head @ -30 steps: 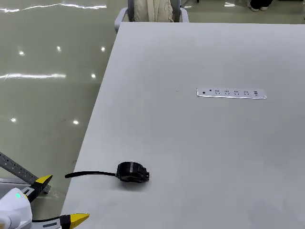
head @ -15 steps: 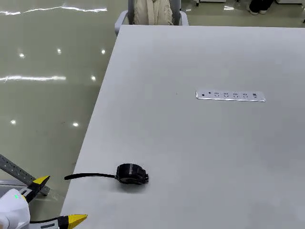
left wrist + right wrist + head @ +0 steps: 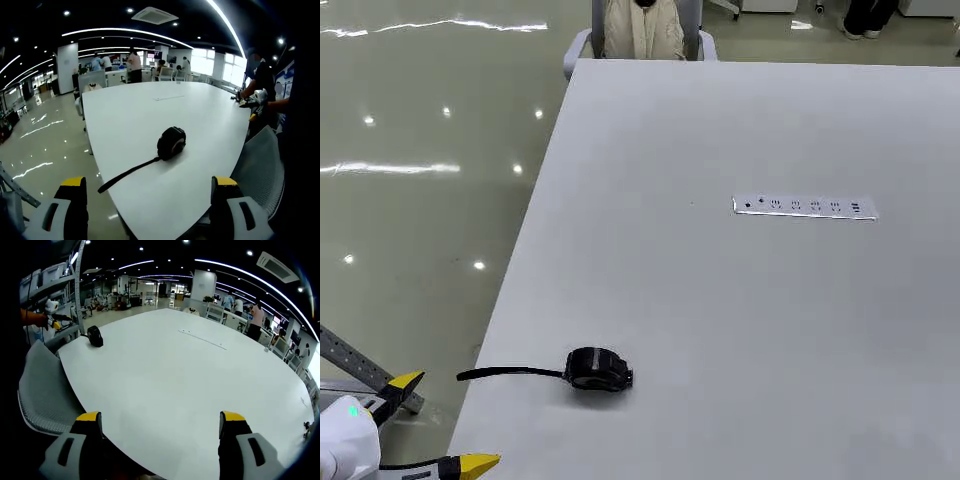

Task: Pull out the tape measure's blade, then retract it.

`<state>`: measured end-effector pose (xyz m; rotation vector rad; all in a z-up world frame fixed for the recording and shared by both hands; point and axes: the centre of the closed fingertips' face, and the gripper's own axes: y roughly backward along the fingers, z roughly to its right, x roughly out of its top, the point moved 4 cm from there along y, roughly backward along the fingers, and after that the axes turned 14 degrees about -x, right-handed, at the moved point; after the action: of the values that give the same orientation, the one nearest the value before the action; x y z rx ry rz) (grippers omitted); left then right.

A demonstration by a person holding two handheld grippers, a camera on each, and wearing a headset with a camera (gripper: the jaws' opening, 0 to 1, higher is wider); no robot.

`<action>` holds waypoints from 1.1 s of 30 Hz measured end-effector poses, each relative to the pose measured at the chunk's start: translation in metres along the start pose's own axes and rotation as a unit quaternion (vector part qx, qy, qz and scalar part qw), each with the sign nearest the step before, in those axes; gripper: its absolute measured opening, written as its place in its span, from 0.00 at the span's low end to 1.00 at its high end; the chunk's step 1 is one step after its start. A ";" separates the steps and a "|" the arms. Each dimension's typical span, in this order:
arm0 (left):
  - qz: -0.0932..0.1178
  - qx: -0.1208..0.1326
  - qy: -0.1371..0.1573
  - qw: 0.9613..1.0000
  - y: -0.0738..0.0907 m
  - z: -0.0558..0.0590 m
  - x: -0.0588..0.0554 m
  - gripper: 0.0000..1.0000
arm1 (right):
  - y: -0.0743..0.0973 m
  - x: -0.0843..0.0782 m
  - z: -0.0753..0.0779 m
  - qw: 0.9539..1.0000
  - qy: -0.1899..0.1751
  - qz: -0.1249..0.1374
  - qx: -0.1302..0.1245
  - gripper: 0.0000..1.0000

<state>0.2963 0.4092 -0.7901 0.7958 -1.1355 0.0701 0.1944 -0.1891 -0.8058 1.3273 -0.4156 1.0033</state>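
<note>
A black tape measure (image 3: 598,368) lies near the table's left edge, its black wrist strap (image 3: 508,373) trailing past the edge. No blade is drawn out. My left gripper (image 3: 442,422) hangs off the table's corner, open, short of the strap. In the left gripper view the tape measure (image 3: 171,142) lies ahead of my open left gripper (image 3: 150,182), with nothing between the yellow-tipped jaws. My right gripper (image 3: 160,417) is open and empty over the table's near edge, with the tape measure (image 3: 95,336) far off at the left.
A white power strip (image 3: 805,207) is set in the grey table (image 3: 720,300). A chair with a cream coat (image 3: 640,25) stands at the far end. Grey mesh chairs (image 3: 260,160) (image 3: 42,385) sit by the near edge. People stand in the background.
The tape measure and strap have not moved. The head view has tilted slightly, and the left gripper sits a little lower in it.
</note>
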 end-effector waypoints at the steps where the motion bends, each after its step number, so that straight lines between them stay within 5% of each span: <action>1: -0.001 0.000 0.000 1.000 0.000 0.000 0.000 1.00 | 0.000 0.000 0.000 1.000 0.001 0.000 0.000 1.00; 17: -0.019 -0.015 -0.003 1.000 -0.008 -0.005 0.000 1.00 | -0.006 0.007 -0.002 1.000 0.002 -0.004 0.002 1.00; 33: -0.057 -0.046 -0.044 0.996 -0.032 -0.015 0.009 1.00 | -0.023 0.016 -0.011 0.999 0.020 -0.010 0.041 1.00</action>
<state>0.3256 0.3919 -0.8027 0.7859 -1.1660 -0.1134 0.2181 -0.1717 -0.8099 1.3806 -0.3319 1.0378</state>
